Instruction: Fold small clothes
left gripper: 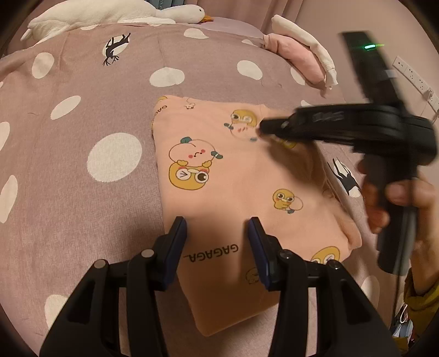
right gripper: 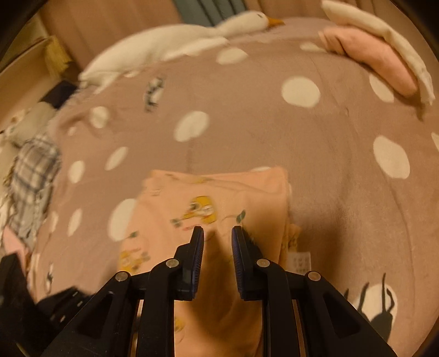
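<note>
Lying folded on the polka-dot bed cover (left gripper: 82, 115), peach cartoon-print garment (left gripper: 233, 175) is the landmark. Left hand-held gripper (left gripper: 218, 222) hovers over its near edge, jaws partly apart, gripping nothing. Right hand-held gripper (right gripper: 217, 229) hangs above the garment's far right part, jaws narrowly apart and empty, with plush goose (left gripper: 123, 12) and pink-white clothes (left gripper: 299, 55) well beyond.

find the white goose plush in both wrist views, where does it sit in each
Left wrist view: the goose plush lies along the top edge, left of centre, beak pointing right, at the far side of the spotted bedspread.
Right wrist view: the goose plush is blurred, upper left to top centre.
Shared landmark: the folded pink cloth, right of the goose in both.
</note>
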`<move>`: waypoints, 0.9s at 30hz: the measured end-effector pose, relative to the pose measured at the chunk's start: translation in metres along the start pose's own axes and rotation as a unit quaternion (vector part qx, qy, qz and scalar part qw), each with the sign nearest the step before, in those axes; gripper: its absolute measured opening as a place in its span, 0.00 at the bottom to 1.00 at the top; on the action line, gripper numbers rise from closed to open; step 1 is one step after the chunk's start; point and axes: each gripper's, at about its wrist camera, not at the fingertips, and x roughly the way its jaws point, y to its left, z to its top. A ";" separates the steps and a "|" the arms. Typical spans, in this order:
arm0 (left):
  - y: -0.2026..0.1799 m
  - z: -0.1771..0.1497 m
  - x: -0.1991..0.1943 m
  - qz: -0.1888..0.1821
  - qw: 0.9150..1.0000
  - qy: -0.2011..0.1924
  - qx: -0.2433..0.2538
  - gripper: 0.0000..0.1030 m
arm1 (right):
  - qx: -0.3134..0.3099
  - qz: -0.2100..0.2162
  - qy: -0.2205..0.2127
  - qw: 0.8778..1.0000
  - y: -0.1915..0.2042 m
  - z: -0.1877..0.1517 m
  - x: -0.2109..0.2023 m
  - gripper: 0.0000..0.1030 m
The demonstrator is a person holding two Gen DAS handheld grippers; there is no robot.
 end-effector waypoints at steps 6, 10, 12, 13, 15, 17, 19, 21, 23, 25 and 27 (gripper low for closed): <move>0.000 0.000 0.000 0.000 1.000 0.001 0.000 0.44 | 0.007 0.006 0.000 1.000 -0.002 -0.005 -0.008 0.20; 0.000 -0.001 0.000 0.001 1.000 -0.001 0.000 0.44 | -0.028 0.031 -0.030 0.999 0.007 -0.020 -0.040 0.20; -0.001 -0.001 0.000 0.004 1.000 -0.001 0.001 0.44 | -0.044 0.044 -0.034 0.997 0.010 -0.032 -0.052 0.20; -0.001 -0.001 0.000 0.005 1.000 -0.002 0.001 0.44 | -0.051 0.047 -0.034 0.997 0.012 -0.036 -0.054 0.20; -0.001 -0.001 0.000 0.006 1.000 -0.002 0.001 0.44 | -0.065 0.053 -0.033 0.996 0.016 -0.045 -0.058 0.20; -0.002 -0.002 0.000 0.007 1.000 -0.002 0.000 0.44 | -0.079 0.053 -0.030 0.995 0.021 -0.056 -0.060 0.20; -0.002 -0.002 0.000 0.008 1.000 -0.002 0.000 0.44 | -0.099 0.037 -0.017 0.994 0.027 -0.066 -0.053 0.20; -0.002 -0.001 0.000 0.010 1.000 -0.001 -0.001 0.44 | -0.112 0.017 0.004 0.994 0.030 -0.073 -0.039 0.20; -0.003 -0.002 0.000 0.015 1.000 0.000 0.000 0.45 | -0.115 0.007 0.006 0.993 0.029 -0.077 -0.032 0.20; -0.003 -0.003 -0.002 0.018 1.000 -0.002 -0.001 0.46 | -0.114 0.003 0.000 0.993 0.031 -0.077 -0.033 0.20; -0.001 -0.005 -0.006 0.022 1.000 -0.002 -0.008 0.51 | -0.113 0.004 -0.003 0.994 0.032 -0.079 -0.036 0.25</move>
